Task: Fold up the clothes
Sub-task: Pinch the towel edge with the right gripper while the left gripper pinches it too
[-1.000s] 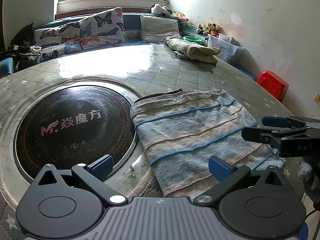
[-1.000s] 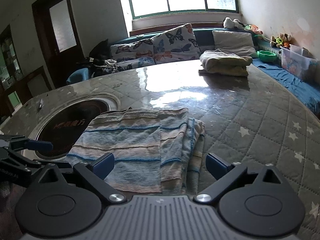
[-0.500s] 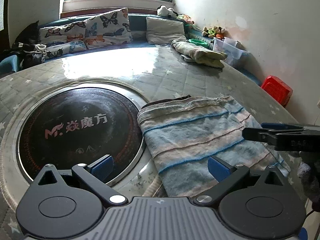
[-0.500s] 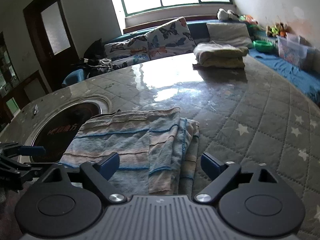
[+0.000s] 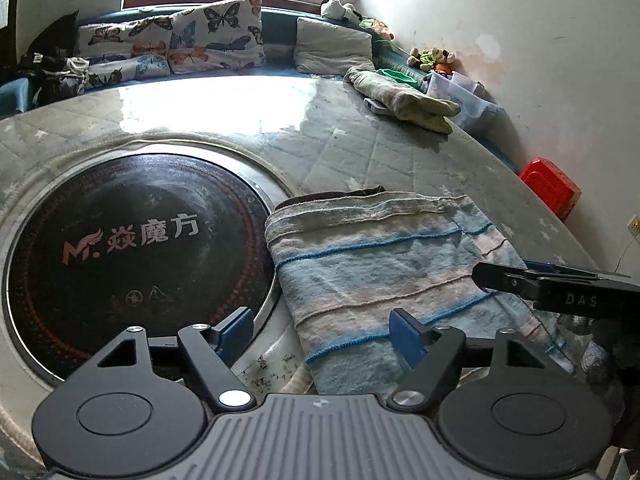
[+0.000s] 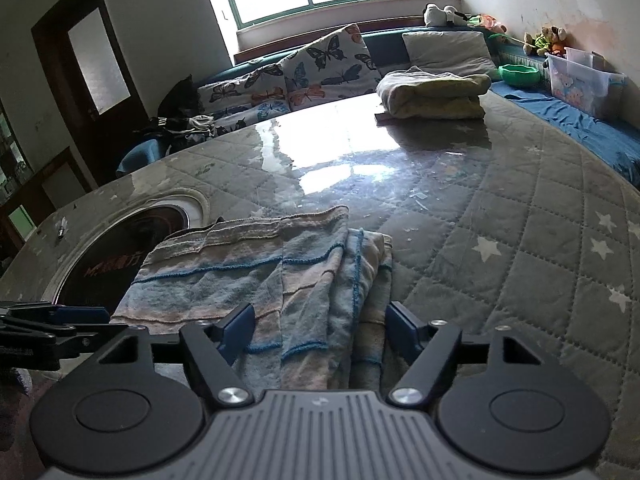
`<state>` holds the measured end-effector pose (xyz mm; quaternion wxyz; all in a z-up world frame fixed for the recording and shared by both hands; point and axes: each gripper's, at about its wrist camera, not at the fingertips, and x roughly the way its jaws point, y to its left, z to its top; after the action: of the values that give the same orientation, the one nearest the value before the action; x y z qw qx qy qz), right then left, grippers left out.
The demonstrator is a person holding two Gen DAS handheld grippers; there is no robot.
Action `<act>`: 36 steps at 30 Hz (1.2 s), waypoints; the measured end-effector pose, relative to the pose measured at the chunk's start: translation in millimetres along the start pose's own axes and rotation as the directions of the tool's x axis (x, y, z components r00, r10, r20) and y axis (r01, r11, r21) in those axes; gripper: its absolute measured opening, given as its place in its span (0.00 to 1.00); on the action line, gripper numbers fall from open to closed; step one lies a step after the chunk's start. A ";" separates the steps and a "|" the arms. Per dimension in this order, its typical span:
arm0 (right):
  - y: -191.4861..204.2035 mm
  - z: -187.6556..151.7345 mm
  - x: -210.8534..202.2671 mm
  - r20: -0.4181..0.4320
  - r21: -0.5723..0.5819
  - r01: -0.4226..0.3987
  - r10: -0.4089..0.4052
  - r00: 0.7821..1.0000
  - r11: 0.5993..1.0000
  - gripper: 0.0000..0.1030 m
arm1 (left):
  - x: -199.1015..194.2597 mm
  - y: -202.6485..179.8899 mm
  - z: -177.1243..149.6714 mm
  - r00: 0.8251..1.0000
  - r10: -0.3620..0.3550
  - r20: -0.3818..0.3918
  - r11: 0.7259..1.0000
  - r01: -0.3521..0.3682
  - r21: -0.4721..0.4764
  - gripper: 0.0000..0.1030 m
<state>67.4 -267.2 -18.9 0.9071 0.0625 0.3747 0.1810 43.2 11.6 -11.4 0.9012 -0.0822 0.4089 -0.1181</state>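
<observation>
A blue, pink and beige striped cloth [image 5: 380, 264] lies folded on the round quilted table, its left edge over the rim of the dark inset plate. In the left wrist view my left gripper [image 5: 320, 336] hovers over the cloth's near left corner. Its jaws are closing with that corner between them, and the pads do not press on it. My right gripper [image 6: 320, 328] straddles the bunched near right edge of the cloth [image 6: 280, 272]; its jaws are closing too, without a grip. Each gripper shows in the other's view: the right gripper [image 5: 540, 284], the left gripper [image 6: 48, 320].
A black round plate with white lettering [image 5: 132, 256] is set into the table at the left. A folded yellowish pile [image 6: 432, 96] sits at the far side. Butterfly cushions [image 5: 216, 36], a plastic box [image 6: 580, 80] and a red stool [image 5: 550, 188] ring the table.
The jaws of both grippers have narrowed. Both grippers have rolled slightly, and the right one has edged closer to the cloth's near edge. The cloth has not moved.
</observation>
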 end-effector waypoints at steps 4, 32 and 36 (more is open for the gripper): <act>-0.5 1.0 0.2 -0.003 0.003 -0.007 0.007 1.000 1.000 0.64 | 3.6 1.3 1.3 1.000 -0.010 -0.008 1.000 0.010 -0.011 0.64; -1.3 -6.1 -15.5 0.064 0.083 -0.066 0.061 0.996 0.994 0.21 | -5.5 -2.2 7.1 0.998 -0.063 0.030 0.998 0.063 0.002 0.13; 0.0 -4.1 -28.1 0.100 0.064 -0.060 0.053 0.994 0.996 0.20 | -11.2 -9.1 10.4 0.996 -0.078 0.049 0.997 0.077 0.022 0.11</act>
<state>46.1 -277.9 -3.3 0.9164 0.1120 0.3336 0.1907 42.6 6.6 5.6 0.9066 -0.0919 0.3816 -0.1550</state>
